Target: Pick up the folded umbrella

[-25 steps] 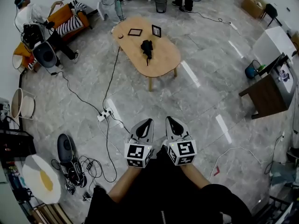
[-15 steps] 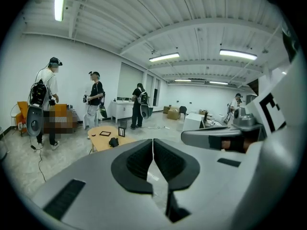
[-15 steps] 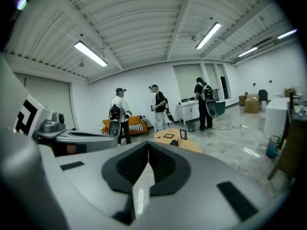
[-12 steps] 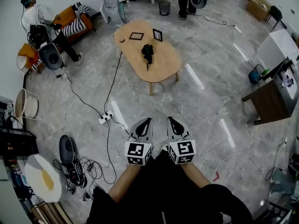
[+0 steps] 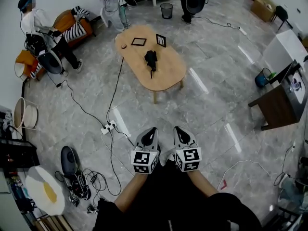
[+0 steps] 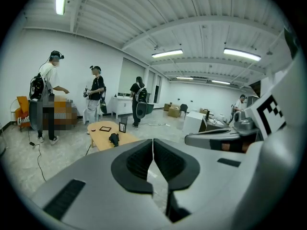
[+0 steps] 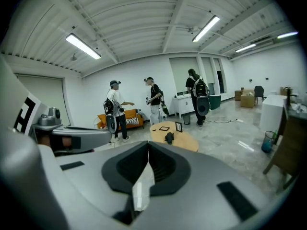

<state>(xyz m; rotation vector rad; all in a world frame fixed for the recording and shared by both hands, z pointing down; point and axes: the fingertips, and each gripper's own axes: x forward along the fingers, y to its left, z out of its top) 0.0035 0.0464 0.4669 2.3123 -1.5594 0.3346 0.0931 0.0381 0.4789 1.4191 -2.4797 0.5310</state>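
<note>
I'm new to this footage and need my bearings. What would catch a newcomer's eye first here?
The pale wooden oval table stands alone mid-floor, with the folded black umbrella lying near its centre. Low in the head view, the left claw and right claw sit side by side, both shut and empty, well short of the table. People stand near an orange sofa by the far wall.

An oval wooden table (image 5: 168,76) stands far out on the grey stone floor (image 5: 216,105). On its far end there is a flat black frame (image 5: 138,41) and, just to the right, an upright frame (image 5: 160,40). Beyond the table stands a black waste bin (image 5: 166,10). An orange sofa (image 5: 67,19) is at the far left. A white power strip (image 5: 108,127) lies nearer.
</note>
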